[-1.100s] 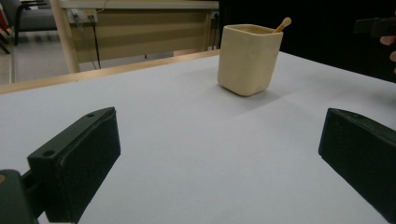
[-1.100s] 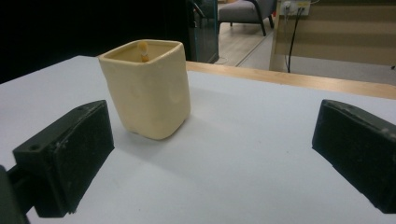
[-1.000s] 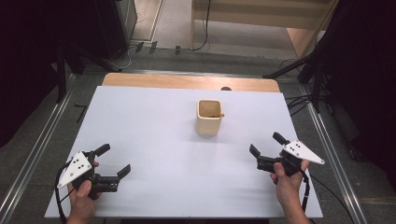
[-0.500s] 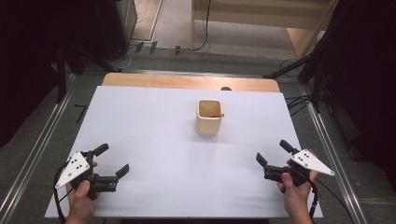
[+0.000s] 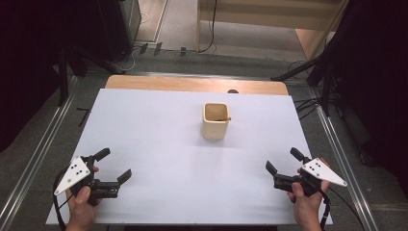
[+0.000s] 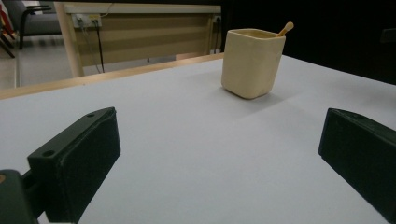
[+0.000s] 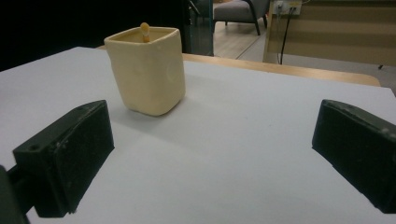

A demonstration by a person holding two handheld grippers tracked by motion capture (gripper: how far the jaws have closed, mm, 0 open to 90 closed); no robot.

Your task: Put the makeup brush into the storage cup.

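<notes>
Honestly, nothing's really started yet. My left gripper (image 5: 117, 166) and right gripper (image 5: 281, 162) both sit low at the near corners of the white table (image 5: 159, 139), jaws spread wide, holding nothing. The cream square cup (image 5: 214, 121) stands upright mid-table, well apart from both, with a small wooden stick (image 6: 285, 29) poking out the top. Reaching and gripping are all still to do, I'd say.

Two black grippers, left gripper (image 5: 115, 166) and right gripper (image 5: 285, 161), each with blocky jaws, a dotted grey triangular plate, and a black cable.
</notes>
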